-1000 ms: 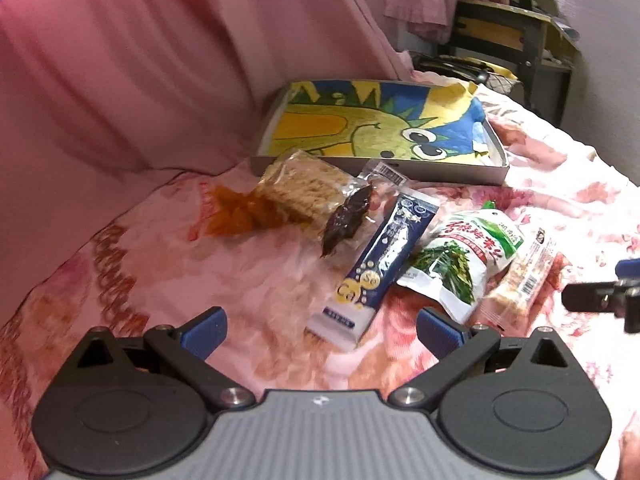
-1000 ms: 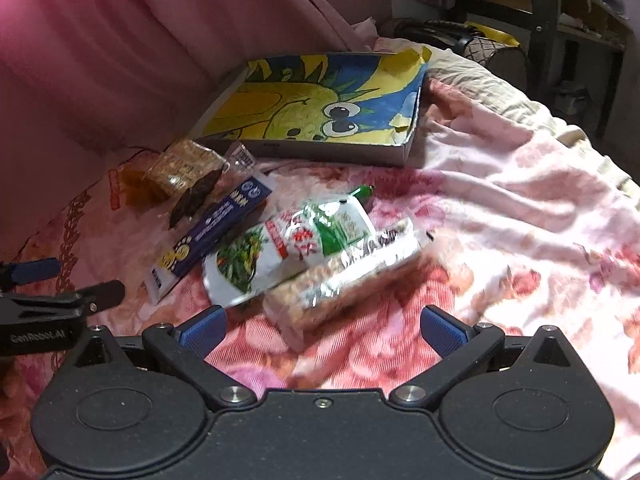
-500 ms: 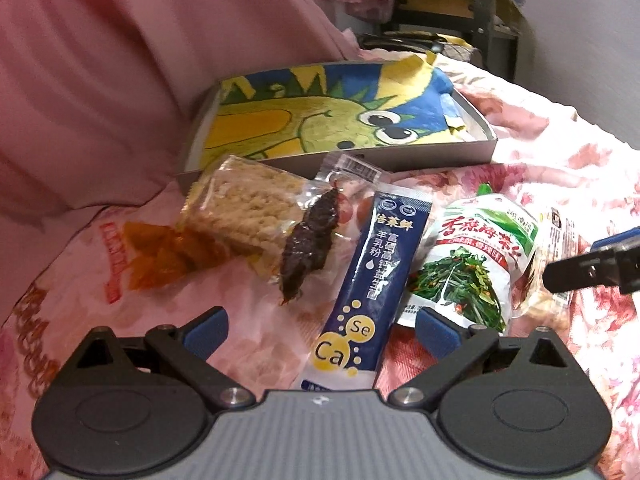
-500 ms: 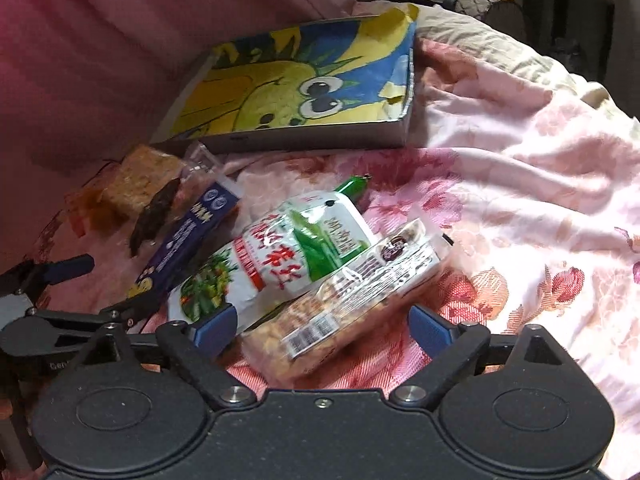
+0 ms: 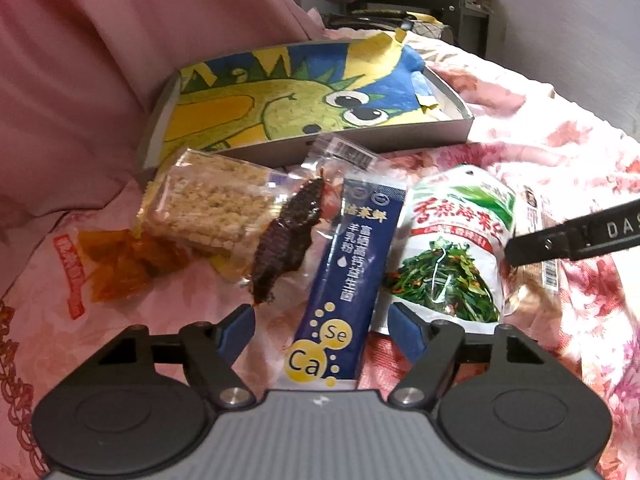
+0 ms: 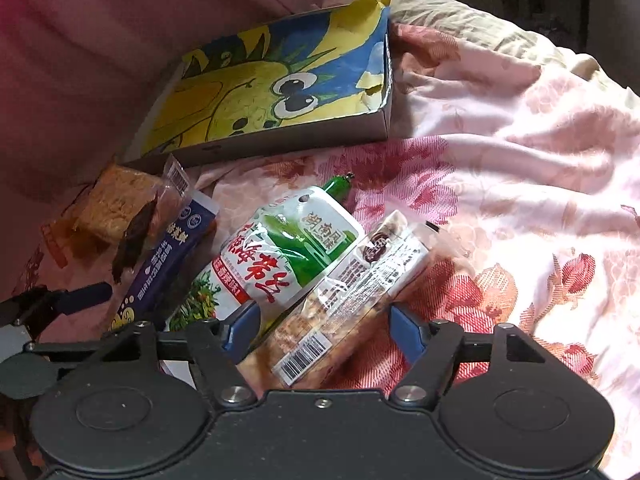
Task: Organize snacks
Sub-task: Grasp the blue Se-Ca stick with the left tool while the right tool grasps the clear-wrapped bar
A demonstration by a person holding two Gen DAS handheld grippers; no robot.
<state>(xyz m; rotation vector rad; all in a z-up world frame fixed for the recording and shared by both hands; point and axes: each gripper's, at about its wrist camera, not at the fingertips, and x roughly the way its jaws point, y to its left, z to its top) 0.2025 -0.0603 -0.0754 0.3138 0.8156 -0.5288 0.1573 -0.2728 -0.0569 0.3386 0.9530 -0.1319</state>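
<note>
The left gripper hangs low over the bedspread, its blue pads closing in on either side of the dark blue sachet marked "Ca" and "Se" — the sachet's lower end lies between them, but the pads do not yet press on it. The right gripper is closing too, its pads straddling the clear-wrapped bar with a barcode label; a gap shows at the right pad, and at the left pad I cannot tell whether it touches.

Outward from there, the snacks lie in a loose row on the pink floral bedspread. Just beside the blue sachet, toward the right gripper, sits the white-and-green pouch of seaweed strips, overlapping the clear bar's edge. On the sachet's other side a clear packet holding a dark dried piece leans over a block of pale crisped-rice cake, and beyond that lies a packet with orange contents.

Behind them all — at the far edge of the row, against a pink drape — rests a shallow grey tray lined with a yellow, green and blue cartoon picture.
</note>
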